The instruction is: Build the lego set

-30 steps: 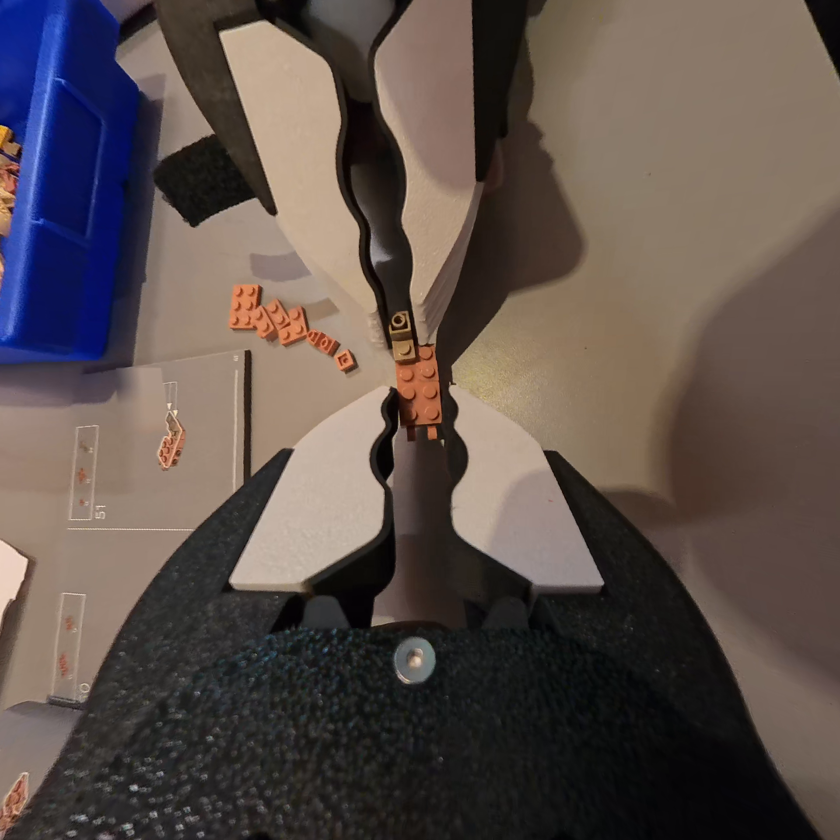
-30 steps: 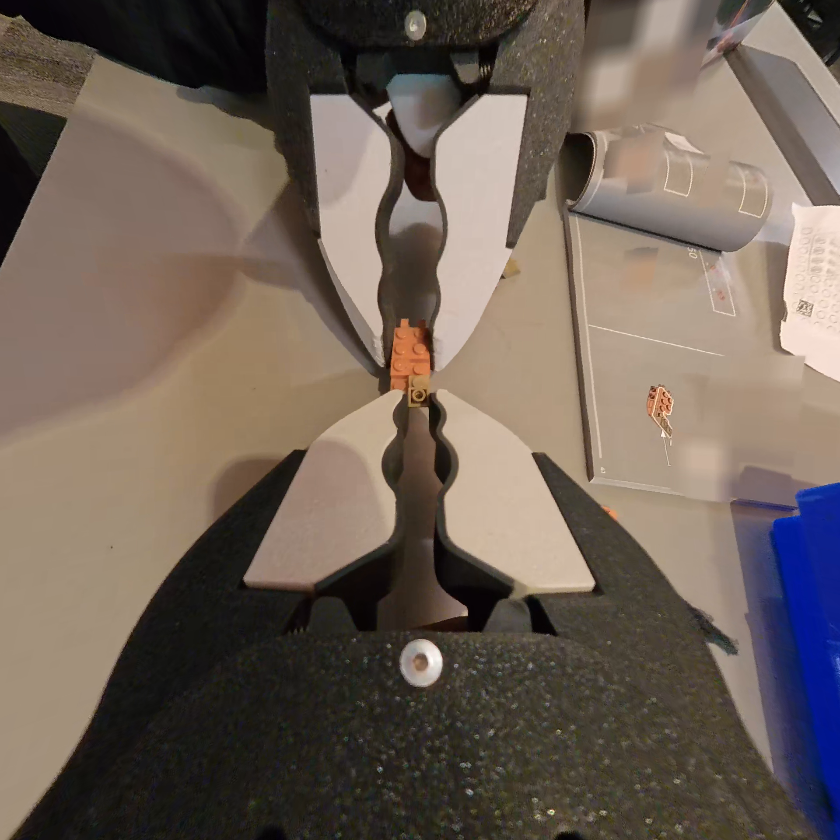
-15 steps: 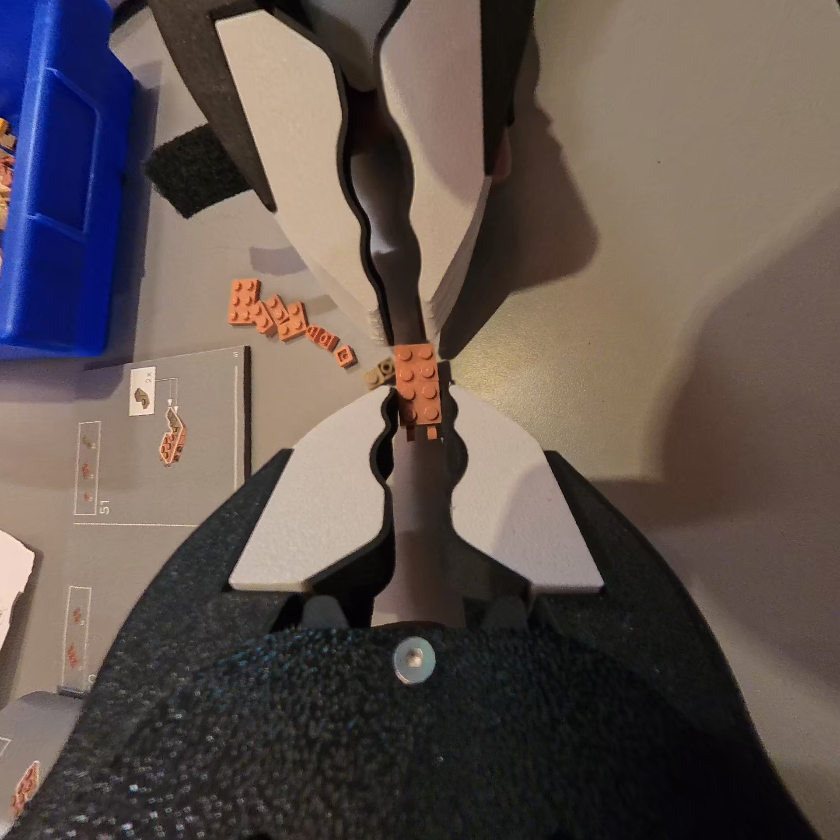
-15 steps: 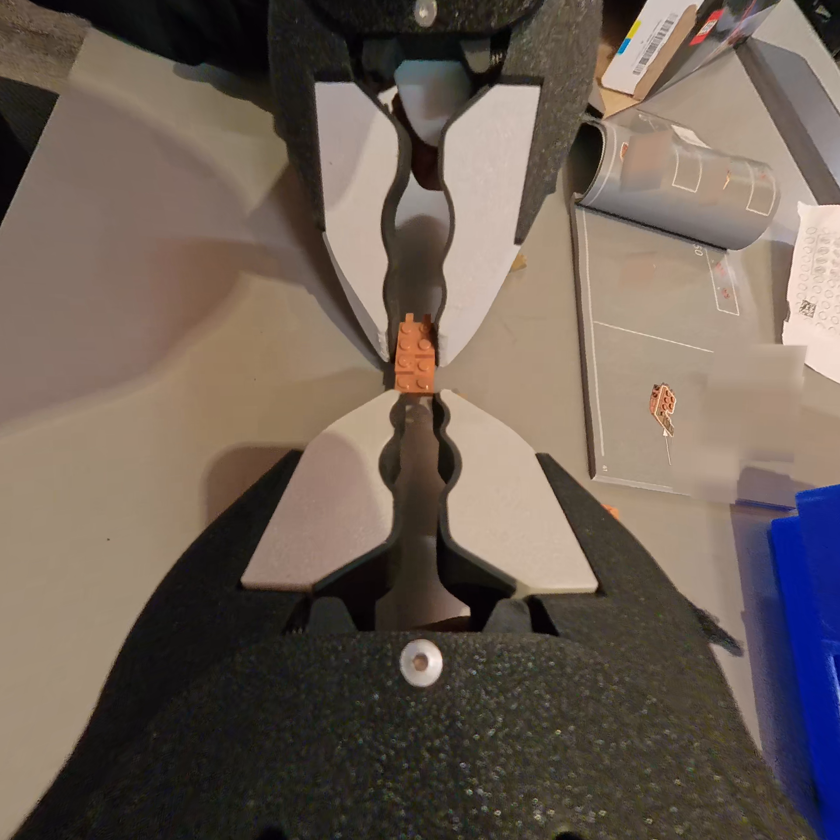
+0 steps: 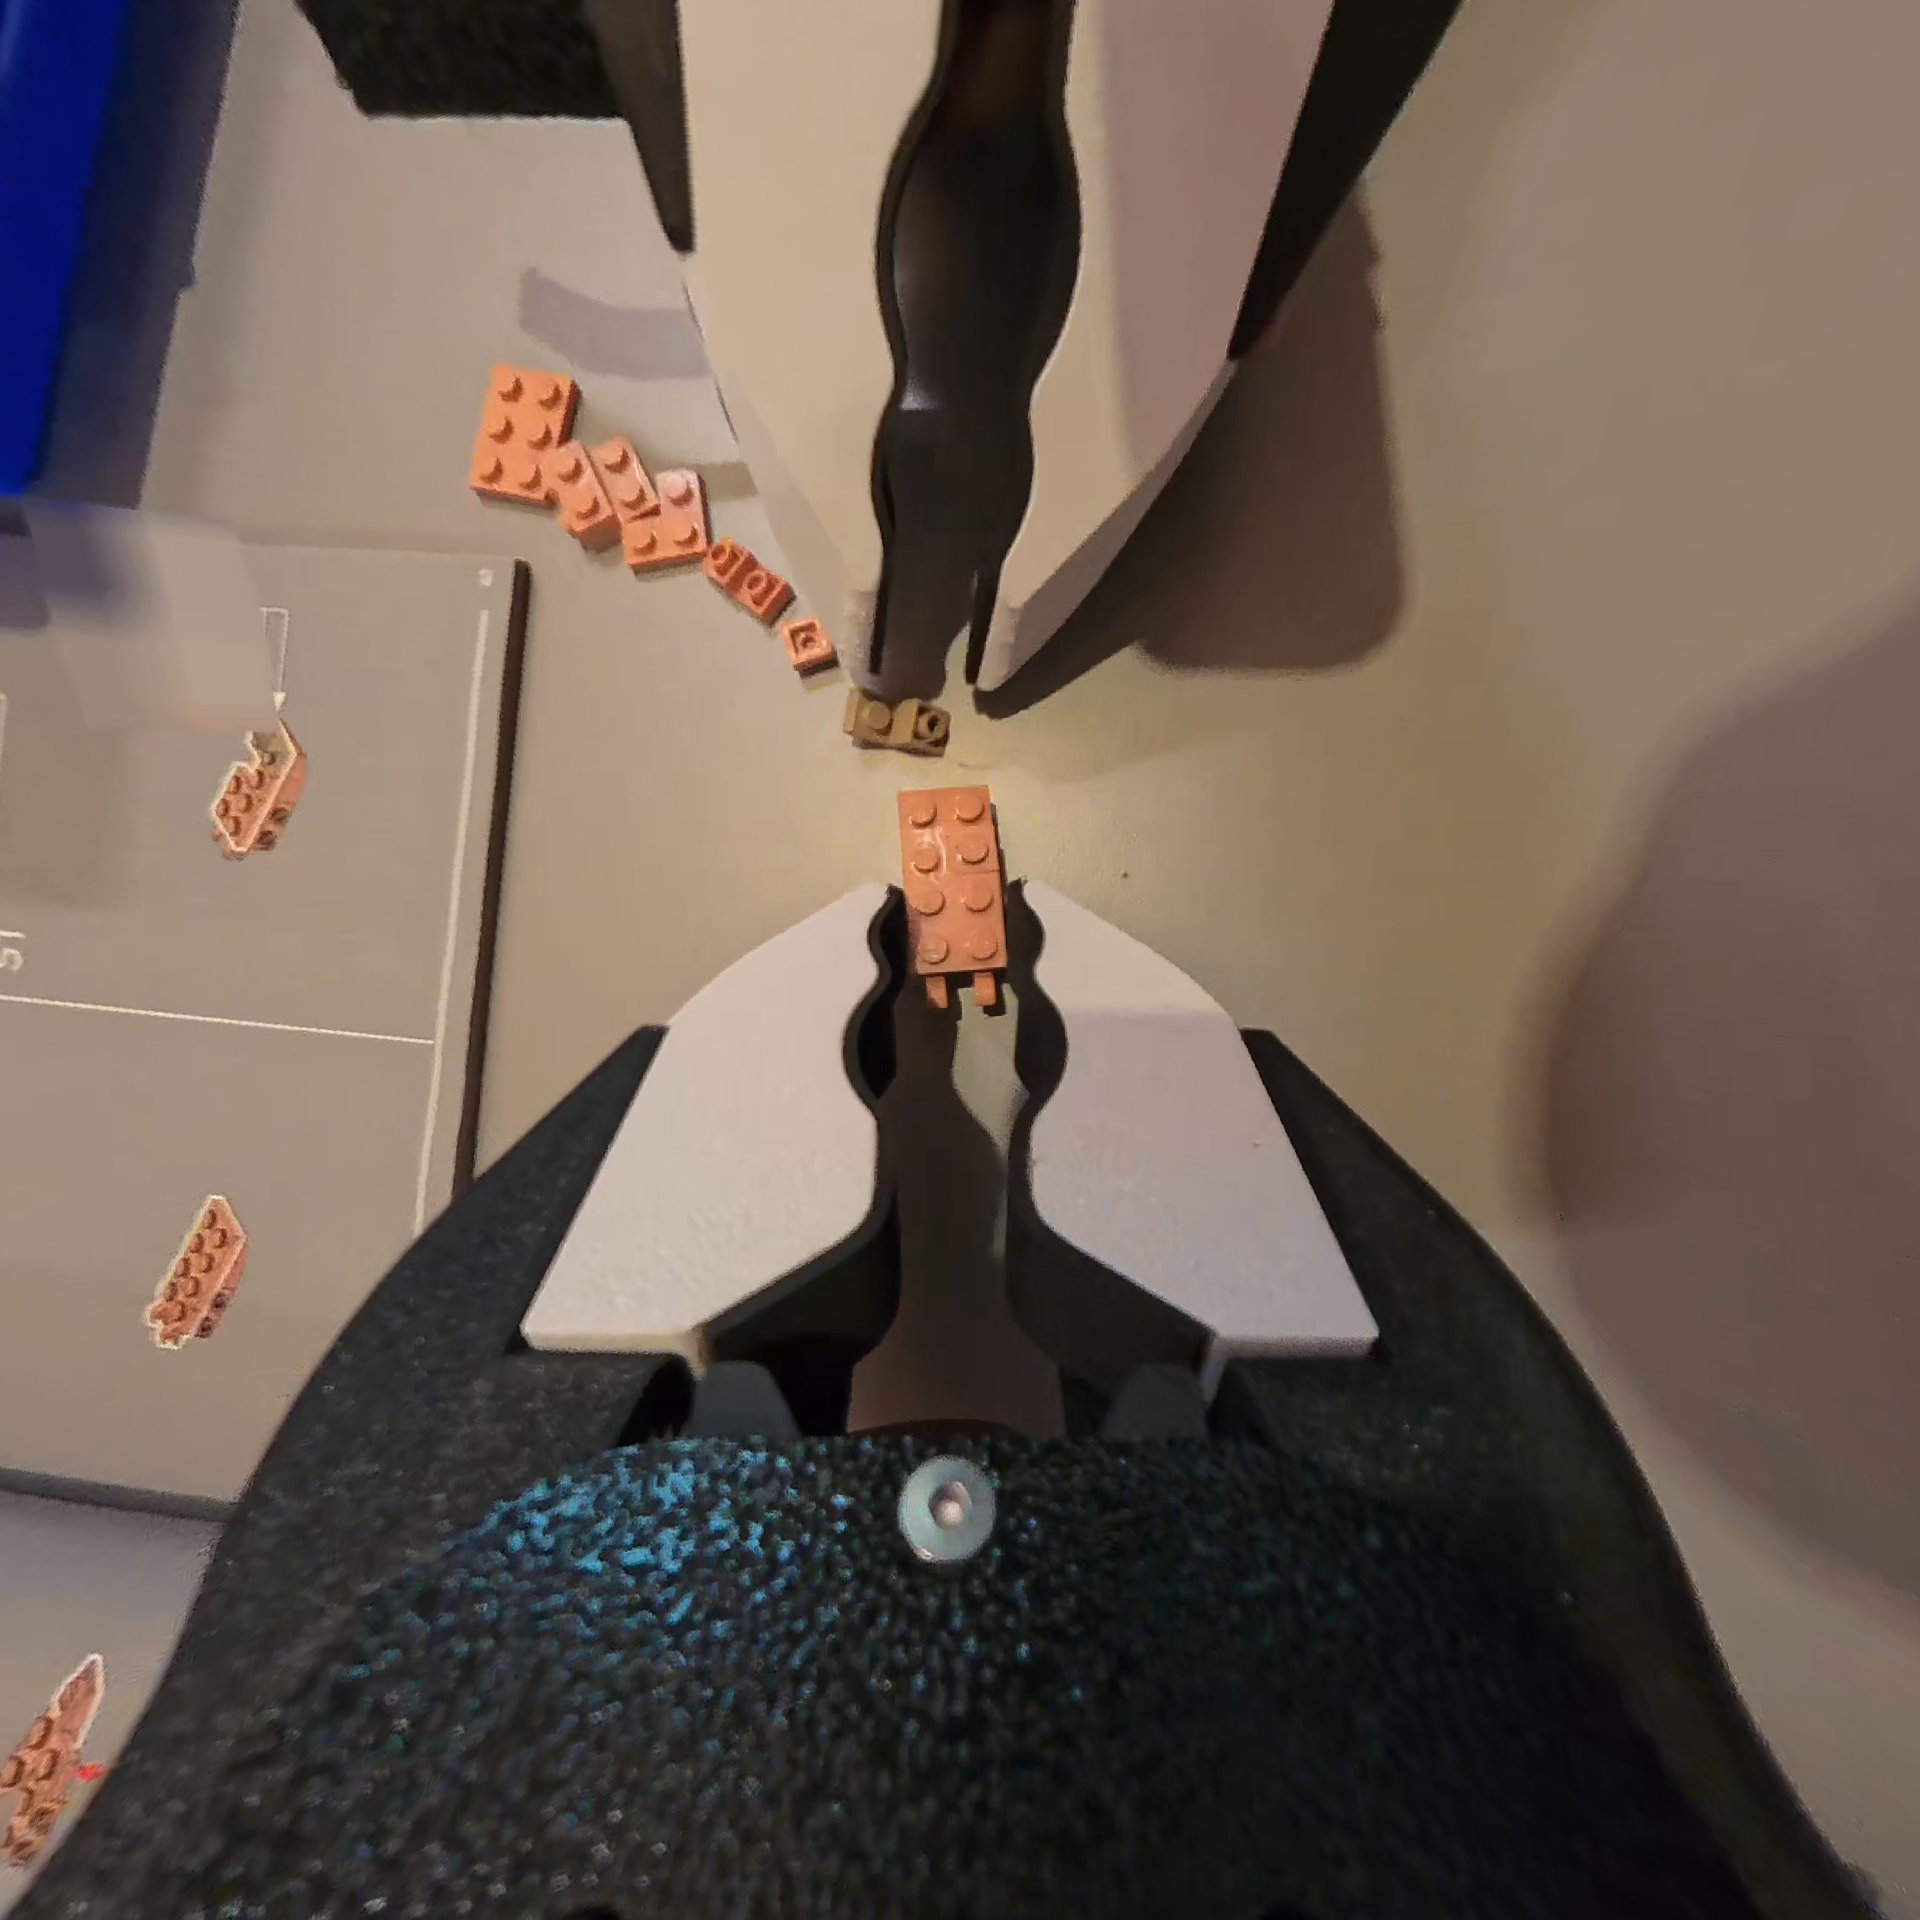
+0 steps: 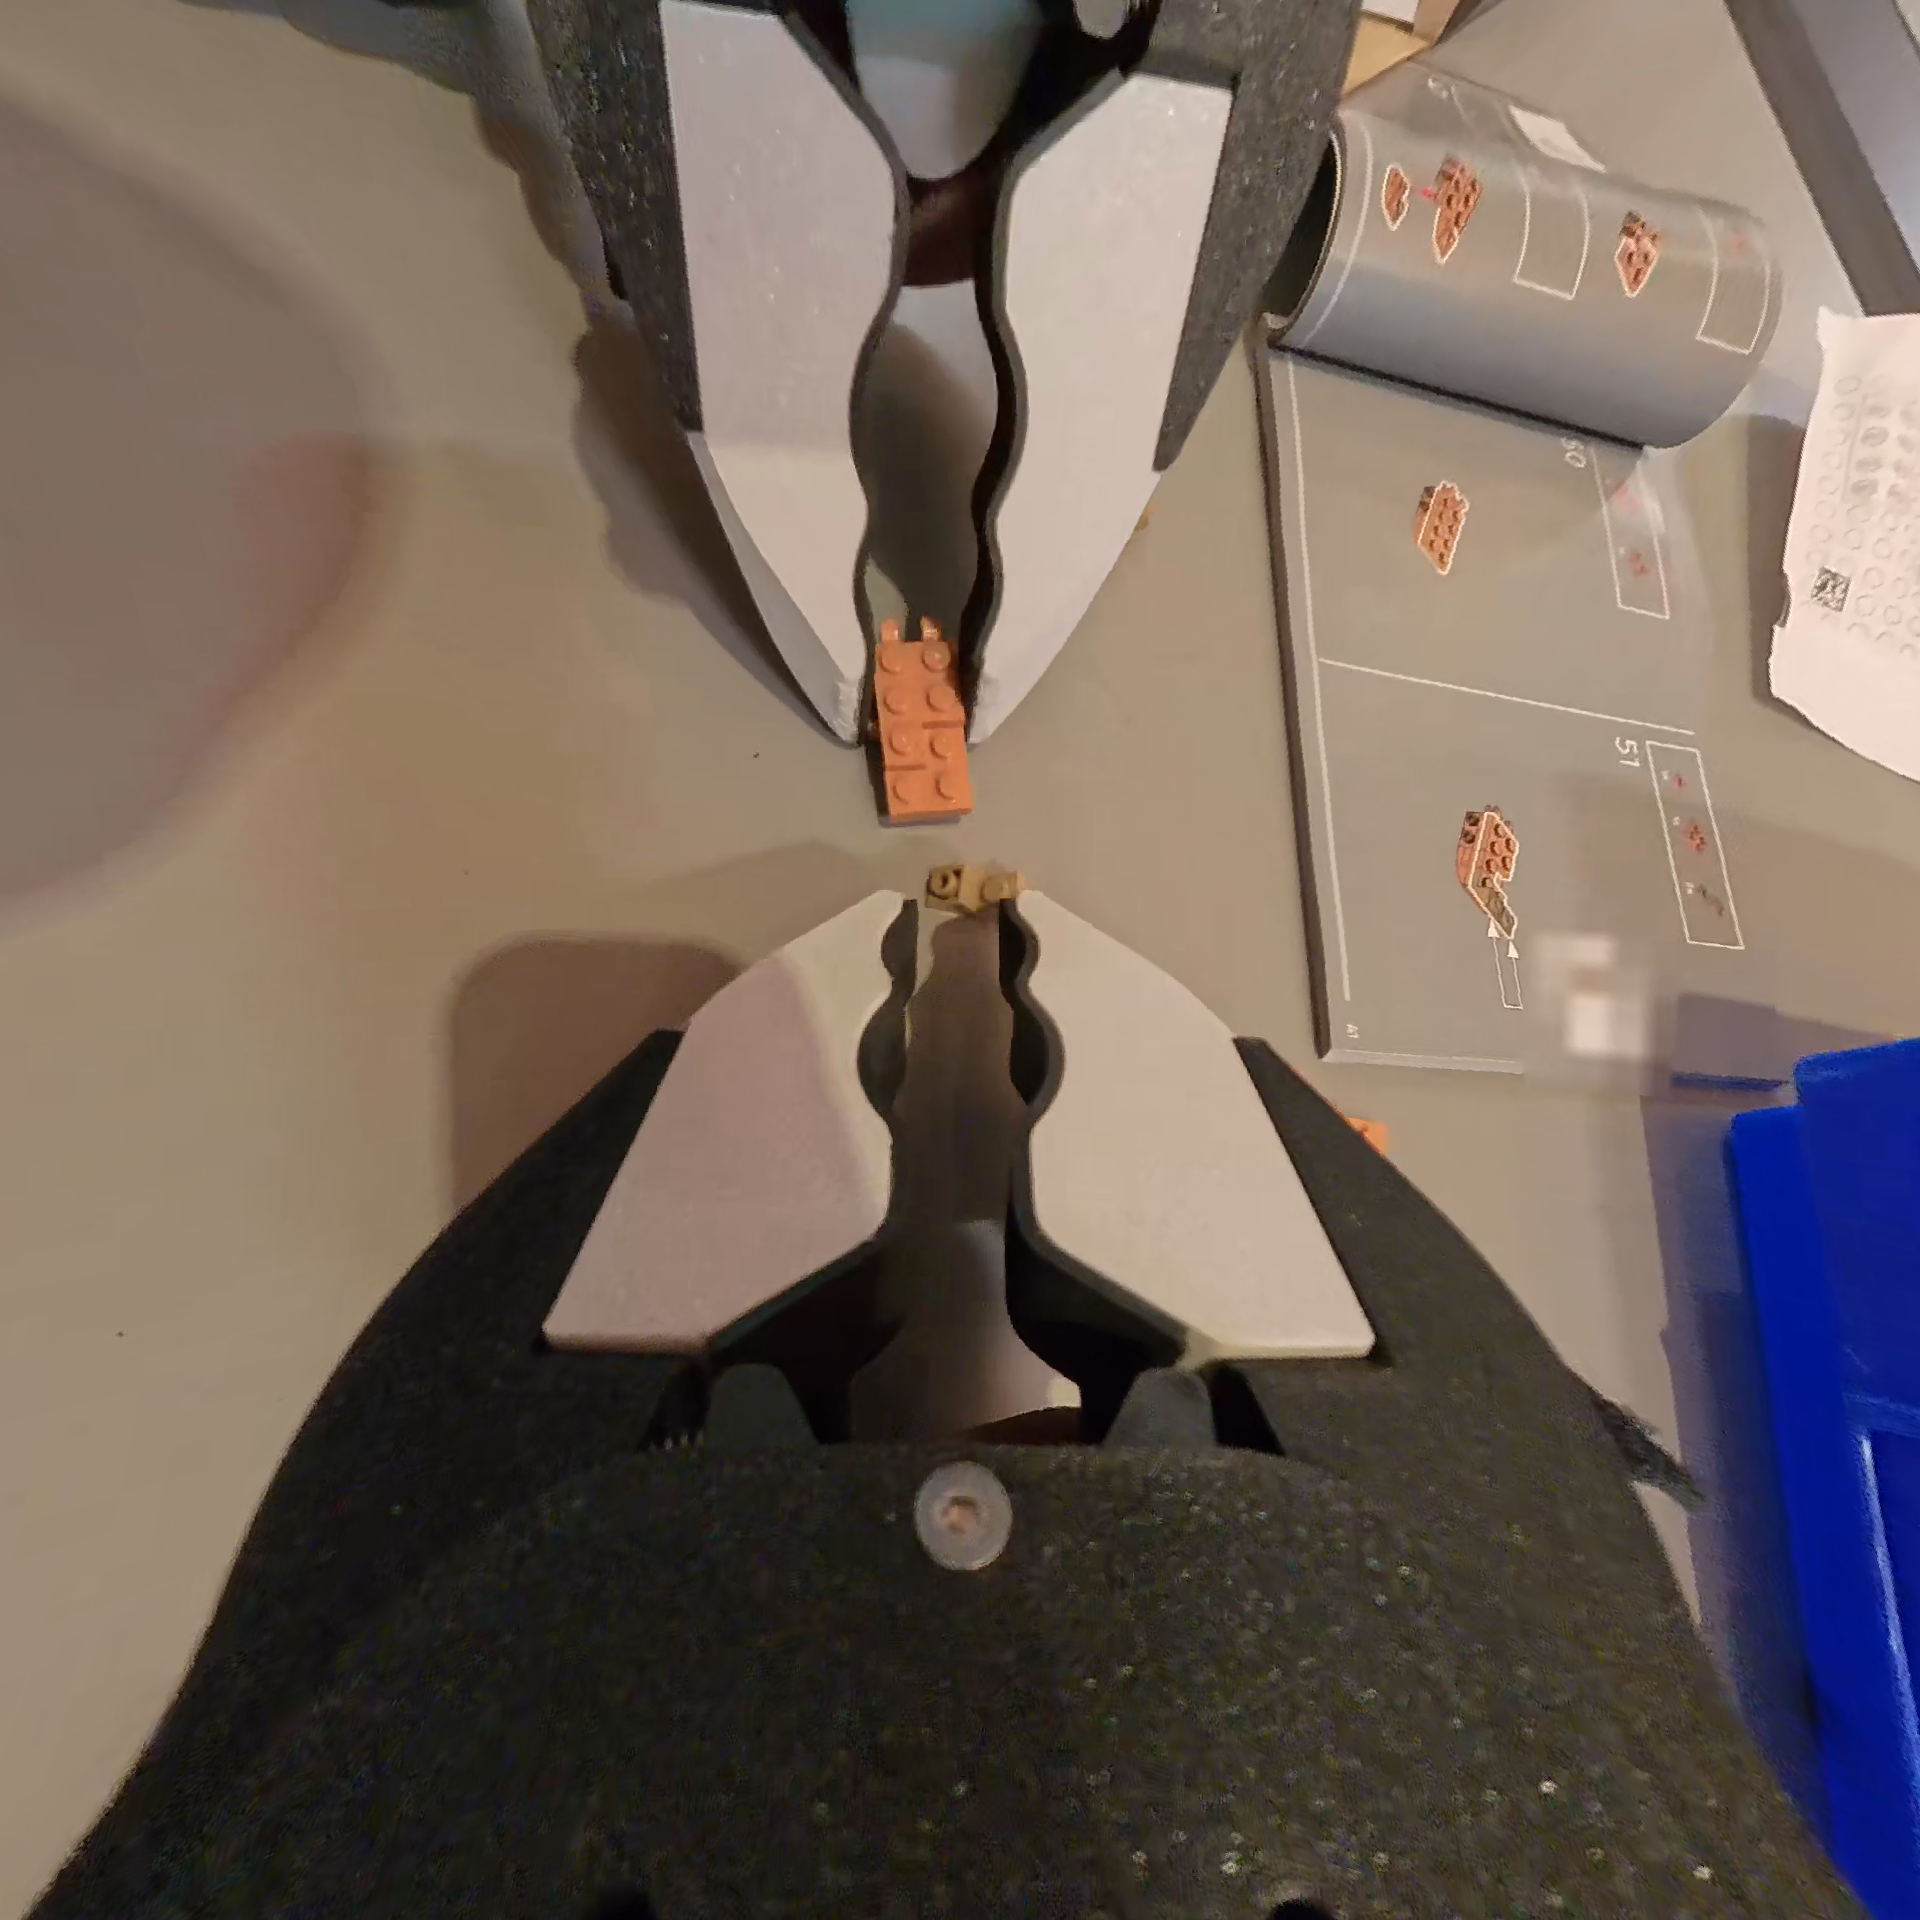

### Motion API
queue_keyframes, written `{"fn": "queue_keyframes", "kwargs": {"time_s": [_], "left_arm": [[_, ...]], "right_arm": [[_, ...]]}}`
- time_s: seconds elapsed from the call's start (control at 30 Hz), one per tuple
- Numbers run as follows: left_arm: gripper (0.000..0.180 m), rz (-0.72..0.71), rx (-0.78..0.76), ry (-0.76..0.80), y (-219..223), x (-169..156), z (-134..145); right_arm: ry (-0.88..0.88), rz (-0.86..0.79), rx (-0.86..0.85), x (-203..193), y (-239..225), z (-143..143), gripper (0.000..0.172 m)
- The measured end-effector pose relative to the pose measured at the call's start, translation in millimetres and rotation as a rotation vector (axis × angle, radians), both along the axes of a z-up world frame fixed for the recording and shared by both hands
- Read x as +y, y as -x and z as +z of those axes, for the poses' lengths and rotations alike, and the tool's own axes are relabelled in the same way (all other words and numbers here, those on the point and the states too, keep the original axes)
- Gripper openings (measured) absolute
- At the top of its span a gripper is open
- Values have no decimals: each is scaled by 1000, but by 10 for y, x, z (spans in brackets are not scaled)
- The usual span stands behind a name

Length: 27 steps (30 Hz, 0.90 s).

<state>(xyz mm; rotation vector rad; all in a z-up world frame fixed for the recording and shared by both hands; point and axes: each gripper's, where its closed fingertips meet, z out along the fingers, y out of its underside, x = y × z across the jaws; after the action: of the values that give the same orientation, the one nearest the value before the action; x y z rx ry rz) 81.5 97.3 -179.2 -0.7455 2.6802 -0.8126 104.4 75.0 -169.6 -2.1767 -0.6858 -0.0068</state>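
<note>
Gripping the near half of an orange studded plate assembly (image 5: 951,873), the left tool (image 5: 954,891) has its 2 grey fingertips closed to the width of that piece, 1 on each long side. The far half juts out past the tips, above the counter (image 5: 1351,935). The assembly is flat and glossy, 2 studs wide, with 2 small prongs at its near end.

Facing it, the right tool (image 6: 961,902) stands slightly parted and grips nothing. A small tan piece (image 6: 971,886) lies crosswise on the counter right at its tips, apart from the orange assembly. It is blocky, with a round stud and a hollow ring.

Both tools have rough black bodies and smooth grey fingers with wavy inner edges. Left of the left tool lie several loose orange plates (image 5: 582,468) in a row, just beyond a grey instruction booklet (image 5: 312,1143). A blue plastic bin (image 6: 1829,1351) stands at the right tool's right.
</note>
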Motion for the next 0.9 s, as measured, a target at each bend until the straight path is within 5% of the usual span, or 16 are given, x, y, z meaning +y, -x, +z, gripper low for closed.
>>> {"fn": "queue_keyframes", "kwargs": {"time_s": [0.9], "left_arm": [[22,63,-13,103,-52,33,160]], "right_arm": [[103,-4,49,108,13,-58,8]]}}
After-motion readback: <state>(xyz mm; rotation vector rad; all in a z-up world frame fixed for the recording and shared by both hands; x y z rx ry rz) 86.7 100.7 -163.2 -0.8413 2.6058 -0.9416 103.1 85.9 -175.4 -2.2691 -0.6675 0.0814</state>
